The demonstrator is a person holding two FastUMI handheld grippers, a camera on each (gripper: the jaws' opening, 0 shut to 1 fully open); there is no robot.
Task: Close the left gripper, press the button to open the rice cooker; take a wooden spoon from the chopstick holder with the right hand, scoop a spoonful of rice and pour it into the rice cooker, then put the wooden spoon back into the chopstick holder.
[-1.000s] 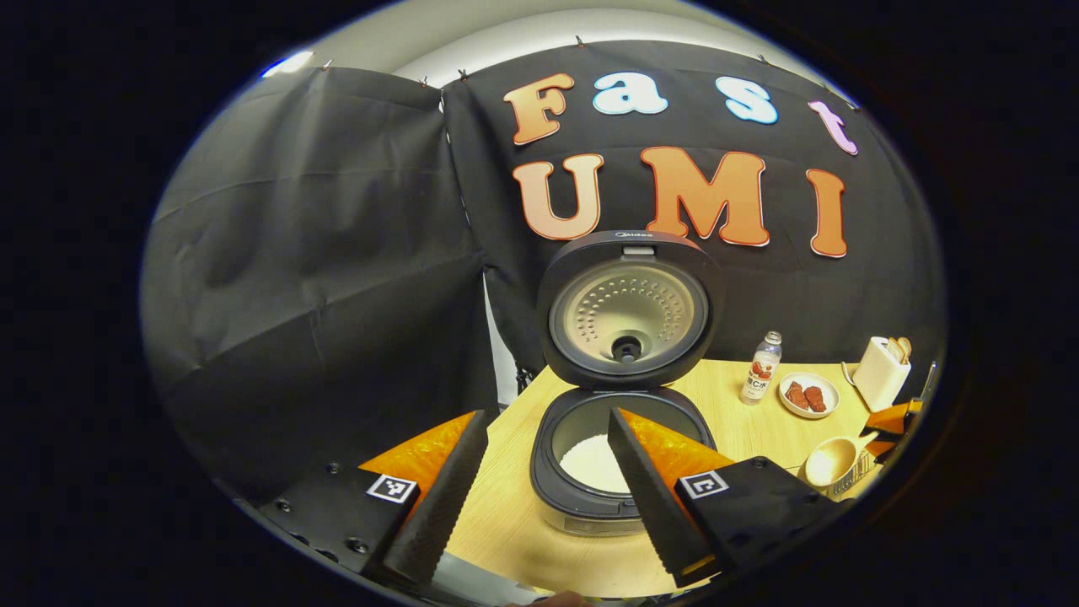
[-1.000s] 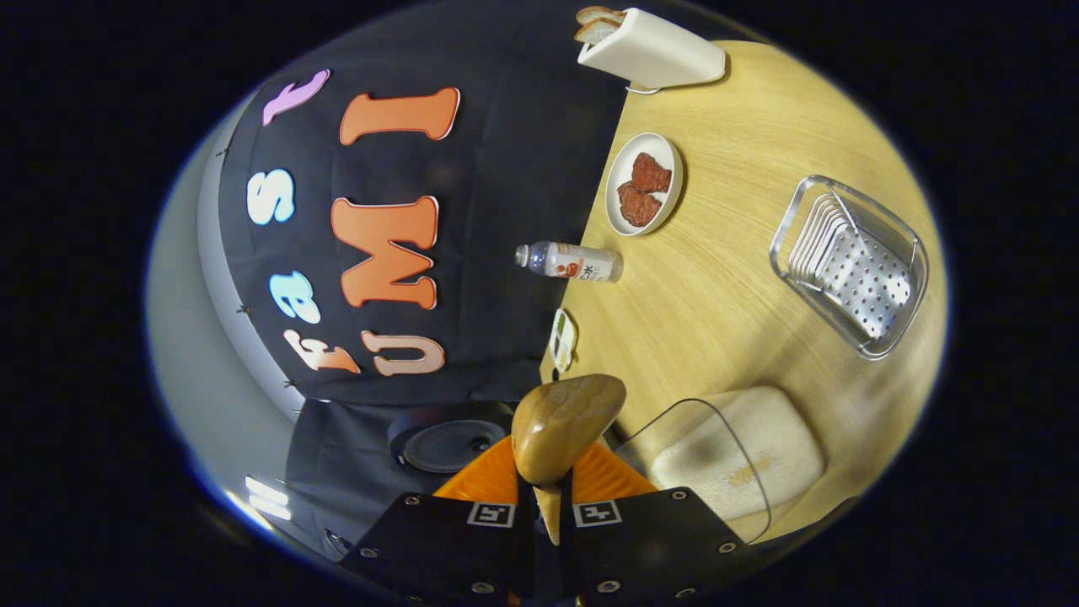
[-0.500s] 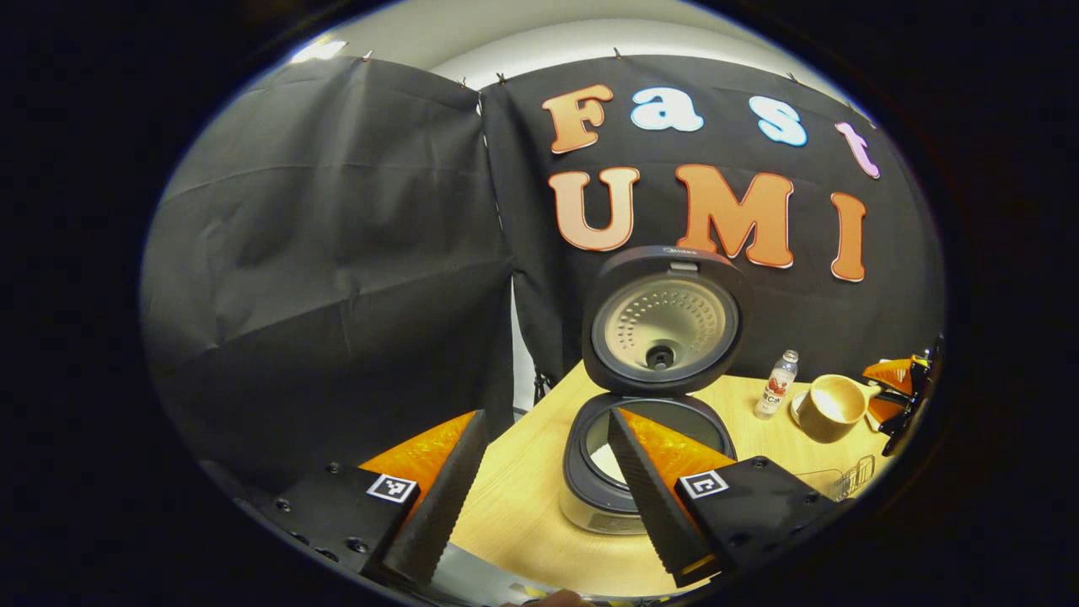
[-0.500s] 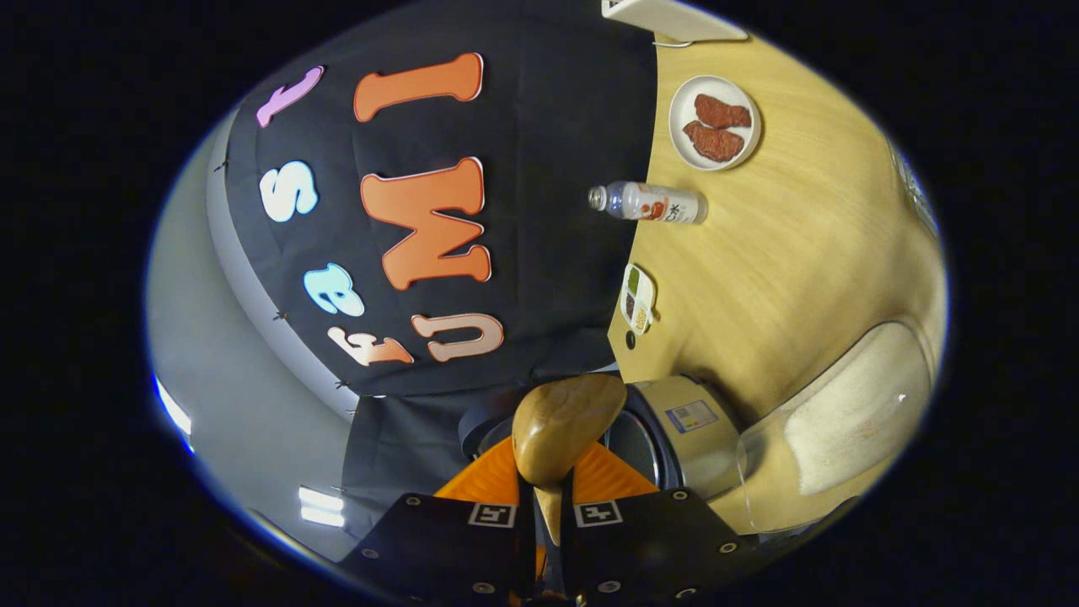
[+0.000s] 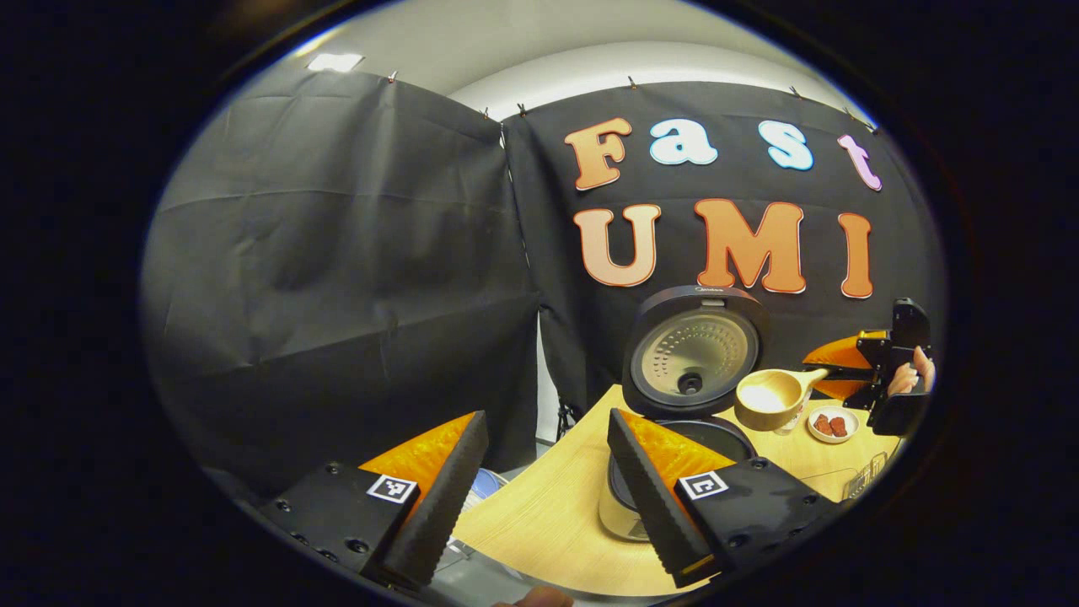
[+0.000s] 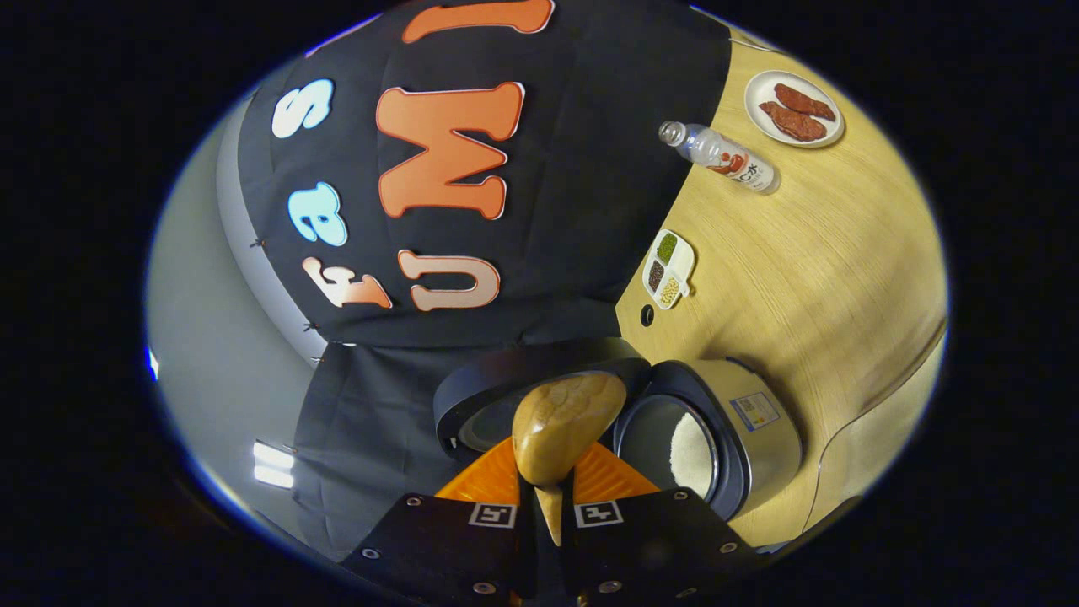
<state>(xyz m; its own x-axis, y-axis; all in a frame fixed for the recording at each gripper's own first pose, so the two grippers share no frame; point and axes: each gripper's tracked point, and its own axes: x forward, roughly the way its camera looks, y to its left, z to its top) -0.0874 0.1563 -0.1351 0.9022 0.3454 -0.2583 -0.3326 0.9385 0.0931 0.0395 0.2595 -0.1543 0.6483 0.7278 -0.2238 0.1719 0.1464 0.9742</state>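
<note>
The rice cooker (image 5: 628, 510) stands on the table with its lid (image 5: 691, 354) up; my left gripper's right finger covers part of the pot. My left gripper (image 5: 544, 497) is open and holds nothing, short of the cooker. The wooden spoon (image 5: 769, 396) hangs level just right of the lid, its bowl showing a pale fill that looks like rice. My right gripper (image 5: 877, 371) is shut on its handle. In the right gripper view, which is rolled sideways, the spoon's bowl (image 6: 565, 426) shows from the back above the right gripper (image 6: 548, 489), with the open cooker (image 6: 742, 438) and white rice (image 6: 691, 443) just past it.
On the wooden table (image 6: 826, 270) are a small bottle (image 6: 721, 158), a plate of red meat (image 6: 792, 105) and a small divided dish (image 6: 668, 270). A wire rack (image 5: 868, 485) sits at the table's right edge. A hand (image 5: 915, 375) holds the right gripper.
The right gripper has carried the spoon from the rice container to beside the cooker's raised lid. The left gripper has drawn back and to the left, so the cooker looks smaller.
</note>
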